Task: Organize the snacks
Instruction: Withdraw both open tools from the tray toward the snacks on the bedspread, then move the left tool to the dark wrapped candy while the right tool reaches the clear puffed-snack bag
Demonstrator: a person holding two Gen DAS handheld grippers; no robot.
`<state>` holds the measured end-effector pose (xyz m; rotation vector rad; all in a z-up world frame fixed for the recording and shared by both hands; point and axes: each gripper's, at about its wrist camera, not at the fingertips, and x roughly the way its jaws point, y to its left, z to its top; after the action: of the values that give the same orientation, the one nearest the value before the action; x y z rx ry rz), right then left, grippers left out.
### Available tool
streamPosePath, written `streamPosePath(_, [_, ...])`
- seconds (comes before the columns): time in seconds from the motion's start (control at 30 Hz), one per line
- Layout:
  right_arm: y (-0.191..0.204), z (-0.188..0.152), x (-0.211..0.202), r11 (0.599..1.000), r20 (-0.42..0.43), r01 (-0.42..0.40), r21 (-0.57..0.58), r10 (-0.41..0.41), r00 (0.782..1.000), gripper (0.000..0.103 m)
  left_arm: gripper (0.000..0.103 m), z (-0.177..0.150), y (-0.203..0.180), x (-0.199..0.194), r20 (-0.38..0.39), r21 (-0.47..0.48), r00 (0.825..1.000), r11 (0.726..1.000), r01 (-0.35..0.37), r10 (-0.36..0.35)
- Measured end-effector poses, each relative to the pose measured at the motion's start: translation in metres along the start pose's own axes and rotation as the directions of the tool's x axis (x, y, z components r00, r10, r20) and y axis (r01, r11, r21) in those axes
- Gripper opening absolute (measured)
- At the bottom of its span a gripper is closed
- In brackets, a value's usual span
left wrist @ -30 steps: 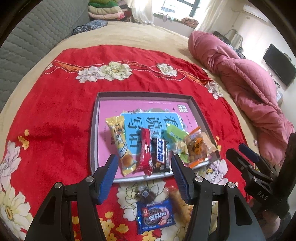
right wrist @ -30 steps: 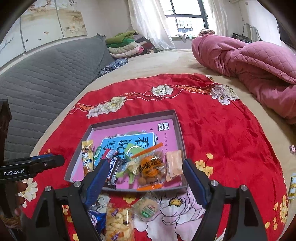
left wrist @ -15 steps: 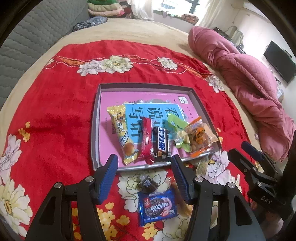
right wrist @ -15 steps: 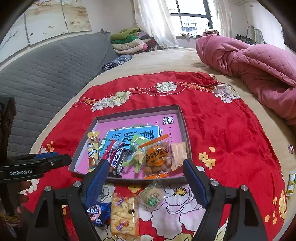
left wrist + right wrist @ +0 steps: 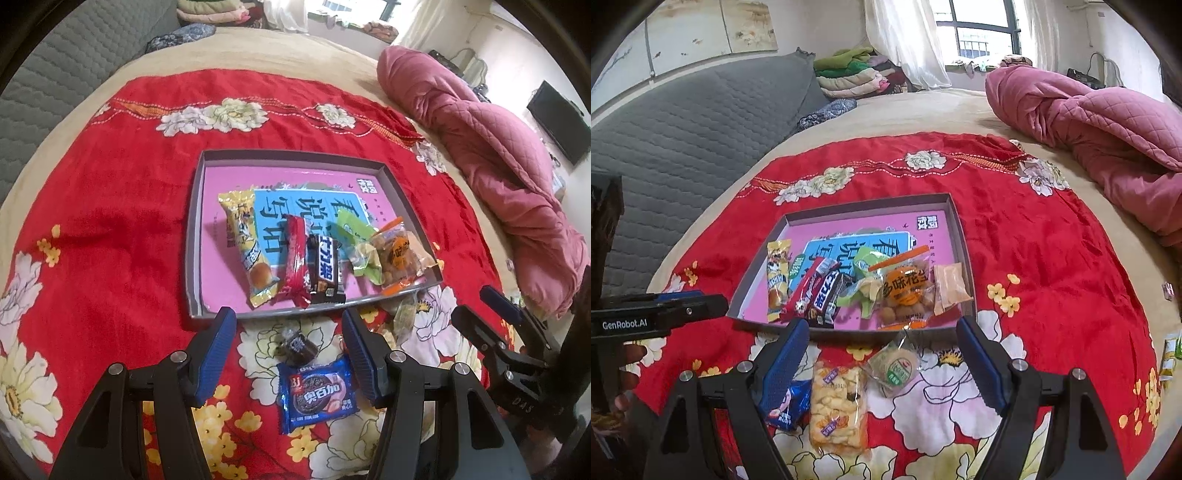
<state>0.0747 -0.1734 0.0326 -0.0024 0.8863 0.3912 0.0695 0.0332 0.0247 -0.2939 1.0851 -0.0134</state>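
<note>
A grey-rimmed pink tray lies on the red flowered cloth and holds a yellow pack, a red bar, a dark chocolate bar, a green pack and an orange nut bag. My left gripper stands open just short of the tray's near rim, above a small dark candy and a blue cookie pack. My right gripper is open before the tray, over a yellow cracker pack and a round green-labelled pastry.
A pink quilt is heaped at the right of the bed and a grey padded headboard runs along the left. Small packets lie at the cloth's right edge. A hand holds the left gripper.
In both views the tray has slid up the picture, and the loose packs on the cloth show more fully under the fingers. Neither gripper's opening has changed.
</note>
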Motion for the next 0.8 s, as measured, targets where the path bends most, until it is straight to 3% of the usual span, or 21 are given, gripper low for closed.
streamPosePath(0.8, [0.018, -0.047, 0.021, 0.999, -0.143, -0.002, -0.045, -0.004, 0.99, 0.081, 0.061, -0.022, 0.002, 0.033, -0.108, -0.01, 0.994, 1.0, -0.011, 0.01])
